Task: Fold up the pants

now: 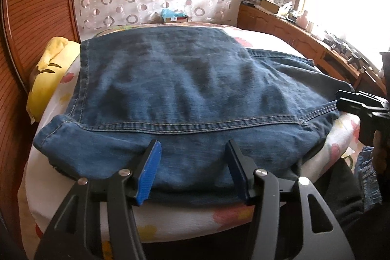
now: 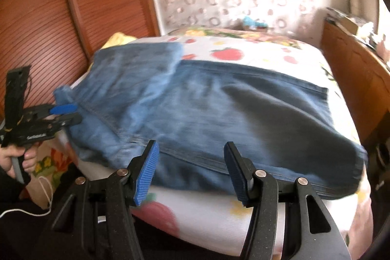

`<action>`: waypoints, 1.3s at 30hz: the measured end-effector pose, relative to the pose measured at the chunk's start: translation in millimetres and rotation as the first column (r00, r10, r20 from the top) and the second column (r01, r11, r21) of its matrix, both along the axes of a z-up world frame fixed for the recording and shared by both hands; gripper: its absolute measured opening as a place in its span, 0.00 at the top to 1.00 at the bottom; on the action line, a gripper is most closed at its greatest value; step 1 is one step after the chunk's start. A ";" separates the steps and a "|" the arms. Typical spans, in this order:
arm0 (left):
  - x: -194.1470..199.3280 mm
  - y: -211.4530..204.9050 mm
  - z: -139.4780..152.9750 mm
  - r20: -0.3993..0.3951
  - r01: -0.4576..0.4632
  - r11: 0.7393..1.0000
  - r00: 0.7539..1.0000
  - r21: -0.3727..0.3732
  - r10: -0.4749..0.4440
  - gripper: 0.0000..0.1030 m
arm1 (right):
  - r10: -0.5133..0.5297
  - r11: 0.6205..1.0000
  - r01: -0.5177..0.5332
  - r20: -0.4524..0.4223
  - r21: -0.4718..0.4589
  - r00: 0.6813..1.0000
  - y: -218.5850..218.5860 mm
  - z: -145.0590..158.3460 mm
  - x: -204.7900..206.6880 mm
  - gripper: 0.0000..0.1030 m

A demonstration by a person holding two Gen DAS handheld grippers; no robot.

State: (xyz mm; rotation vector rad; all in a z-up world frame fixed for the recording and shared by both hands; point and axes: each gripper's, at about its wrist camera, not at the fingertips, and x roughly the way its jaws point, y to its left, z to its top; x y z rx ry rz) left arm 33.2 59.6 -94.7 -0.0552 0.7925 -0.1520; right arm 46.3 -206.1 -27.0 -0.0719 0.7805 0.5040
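With both my left gripper [image 1: 192,172] and right gripper [image 2: 191,172] standing wide and holding nothing, the jeans [image 1: 185,89] lie folded over on the bed [image 1: 341,128], probably needing only one more fold.

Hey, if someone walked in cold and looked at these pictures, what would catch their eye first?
The folded blue jeans fill the middle of a strawberry-print bed cover. Both blue-padded grippers, left and right, stand open at the near edge, holding nothing. A yellow pillow sits at the left against the wooden headboard.
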 end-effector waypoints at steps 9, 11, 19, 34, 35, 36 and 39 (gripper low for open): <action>8.5 -22.0 13.9 0.023 0.023 1.000 0.999 -0.003 -0.023 0.48 | -0.180 0.984 0.179 0.044 0.015 0.983 -78.0 13.9 -3.7 0.45; 11.9 -26.4 16.5 0.027 0.023 1.000 0.999 -0.002 -0.023 0.48 | -0.208 0.978 0.207 0.047 0.021 0.977 -90.4 14.8 -5.3 0.45; 19.7 -44.9 22.7 0.037 0.039 0.999 0.999 0.002 -0.039 0.48 | -0.302 0.953 0.301 0.046 0.026 0.952 -131.9 12.0 -11.1 0.45; 22.5 -59.3 16.1 0.020 0.064 0.998 0.998 0.007 -0.064 0.48 | -0.355 0.935 0.355 0.009 0.008 0.935 -149.0 -9.3 -3.7 0.45; 22.7 -59.9 15.3 0.019 0.065 0.998 0.998 0.006 -0.065 0.48 | -0.353 0.935 0.353 0.005 0.009 0.935 -149.1 -10.8 -3.3 0.45; 22.9 -60.2 14.4 0.018 0.066 0.998 0.998 0.005 -0.066 0.48 | -0.353 0.936 0.352 0.003 0.009 0.936 -148.9 -11.7 -2.9 0.45; 24.0 -61.8 11.7 0.014 0.069 0.998 0.998 0.004 -0.069 0.48 | -0.347 0.938 0.348 -0.011 0.017 0.938 -149.1 -15.1 -1.3 0.45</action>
